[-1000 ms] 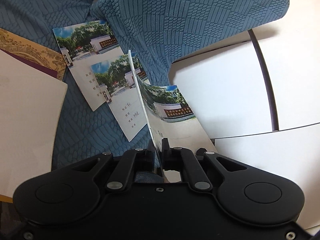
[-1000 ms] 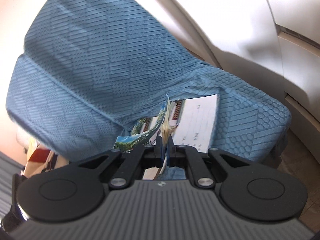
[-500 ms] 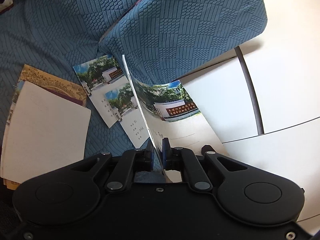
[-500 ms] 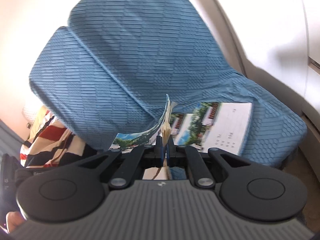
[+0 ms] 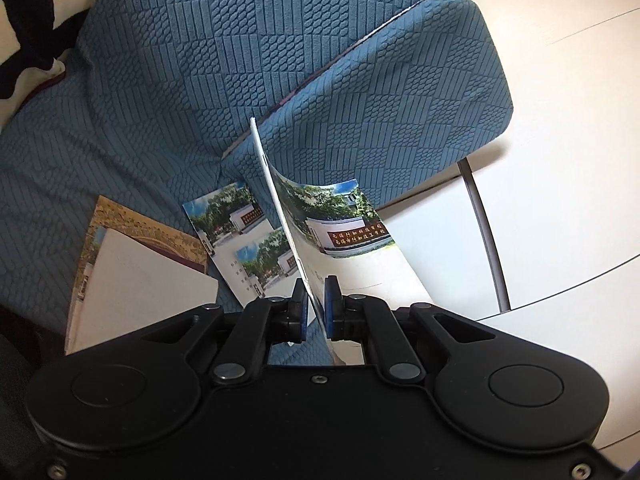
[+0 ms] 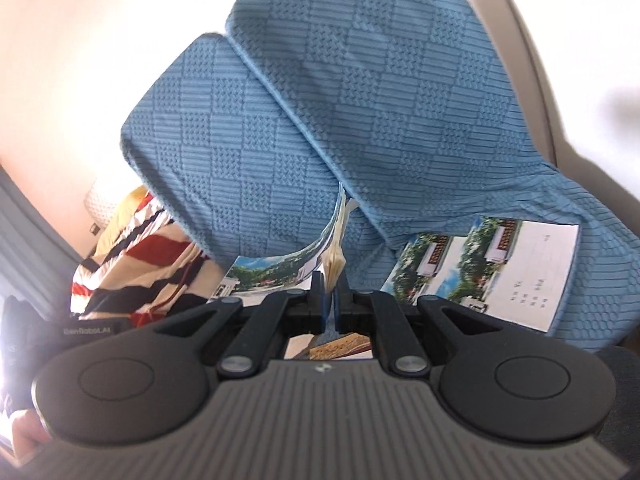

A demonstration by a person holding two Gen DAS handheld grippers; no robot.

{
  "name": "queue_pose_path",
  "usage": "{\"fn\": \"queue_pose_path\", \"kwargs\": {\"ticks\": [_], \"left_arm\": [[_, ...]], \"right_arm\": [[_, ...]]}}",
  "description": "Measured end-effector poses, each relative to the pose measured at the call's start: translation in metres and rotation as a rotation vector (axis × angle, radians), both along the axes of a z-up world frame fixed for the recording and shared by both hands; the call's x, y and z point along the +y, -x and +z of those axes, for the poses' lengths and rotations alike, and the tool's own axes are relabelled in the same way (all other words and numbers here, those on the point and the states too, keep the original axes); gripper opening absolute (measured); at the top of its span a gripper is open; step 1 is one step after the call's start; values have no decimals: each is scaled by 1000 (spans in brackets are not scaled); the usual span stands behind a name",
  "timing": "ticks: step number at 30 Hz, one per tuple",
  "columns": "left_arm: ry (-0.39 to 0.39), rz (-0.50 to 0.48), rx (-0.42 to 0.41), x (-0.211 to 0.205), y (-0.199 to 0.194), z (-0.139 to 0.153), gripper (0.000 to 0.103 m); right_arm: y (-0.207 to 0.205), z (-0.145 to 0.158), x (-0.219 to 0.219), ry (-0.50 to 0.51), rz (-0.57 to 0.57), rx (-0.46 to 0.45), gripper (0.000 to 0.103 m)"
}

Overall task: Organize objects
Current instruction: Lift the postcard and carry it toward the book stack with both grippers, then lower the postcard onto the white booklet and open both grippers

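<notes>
Pinching one photo booklet (image 5: 320, 220) in my left hand-held gripper (image 5: 316, 300), my right hand-held gripper (image 6: 330, 300) clamps another booklet (image 6: 280, 276) above the blue sofa seat (image 5: 100, 152).

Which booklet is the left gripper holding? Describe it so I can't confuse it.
Start at the blue textured sofa cushion. Before it, the left gripper clamps one photo-cover booklet. Unlike the two matching booklets lying flat, it stands on edge, cover curling right.
</notes>
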State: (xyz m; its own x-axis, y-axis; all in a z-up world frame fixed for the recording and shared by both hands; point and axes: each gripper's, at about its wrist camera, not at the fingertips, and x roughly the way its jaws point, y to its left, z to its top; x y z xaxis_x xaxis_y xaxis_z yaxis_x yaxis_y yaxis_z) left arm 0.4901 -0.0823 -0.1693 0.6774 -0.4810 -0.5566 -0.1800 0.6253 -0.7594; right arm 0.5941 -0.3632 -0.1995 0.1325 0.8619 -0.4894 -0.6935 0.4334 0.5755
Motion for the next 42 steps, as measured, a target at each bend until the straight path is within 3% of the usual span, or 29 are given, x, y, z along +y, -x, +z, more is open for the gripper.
{"fn": "queue_pose_path", "kwargs": {"ticks": [8, 18, 31, 37, 42], "left_arm": [[1, 39, 27, 26, 20, -36, 7], [-17, 49, 123, 36, 29, -98, 7], [-130, 60, 244, 37, 21, -153, 6], [-162, 41, 287, 33, 21, -168, 10], [-223, 21, 307, 27, 25, -175, 21]], "right_arm": [[24, -23, 11, 39, 19, 17, 8], [53, -62, 18, 143, 50, -19, 8], [73, -115, 34, 248, 94, -22, 9], [73, -131, 29, 298, 76, 15, 13], [71, -142, 27, 324, 87, 77, 15]]}}
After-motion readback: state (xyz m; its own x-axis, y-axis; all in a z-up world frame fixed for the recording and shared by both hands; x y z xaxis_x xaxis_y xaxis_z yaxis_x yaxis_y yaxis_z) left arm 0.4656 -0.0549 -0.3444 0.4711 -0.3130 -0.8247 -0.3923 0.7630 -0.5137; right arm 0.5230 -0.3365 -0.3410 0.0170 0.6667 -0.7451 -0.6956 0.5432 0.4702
